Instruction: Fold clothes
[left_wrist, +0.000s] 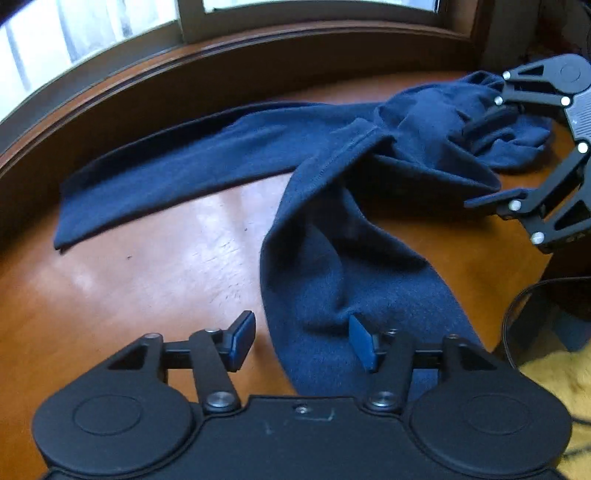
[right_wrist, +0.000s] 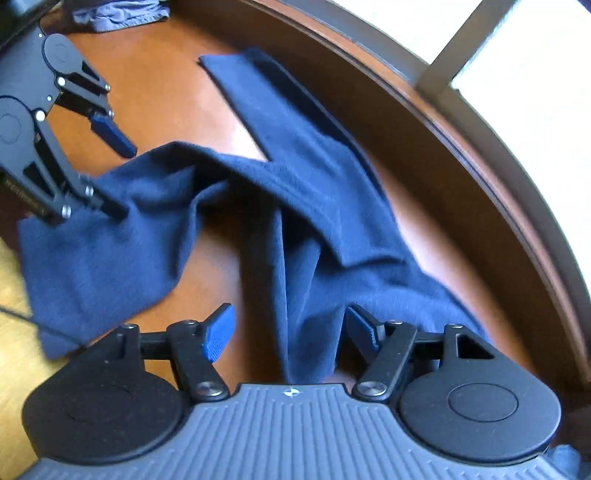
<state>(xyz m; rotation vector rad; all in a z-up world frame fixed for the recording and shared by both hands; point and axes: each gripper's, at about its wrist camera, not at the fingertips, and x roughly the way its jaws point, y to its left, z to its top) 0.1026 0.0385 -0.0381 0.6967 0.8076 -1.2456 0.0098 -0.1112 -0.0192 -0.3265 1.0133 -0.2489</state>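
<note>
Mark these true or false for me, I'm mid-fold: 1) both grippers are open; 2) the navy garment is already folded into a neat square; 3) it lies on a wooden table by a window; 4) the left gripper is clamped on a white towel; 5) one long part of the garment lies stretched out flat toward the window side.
1) True: the left gripper and the right gripper both stand with jaws apart.
2) False: the navy garment lies spread and bunched, not folded.
3) True: wooden table, window behind.
4) False: it is open over navy cloth; no white towel shows.
5) True.
</note>
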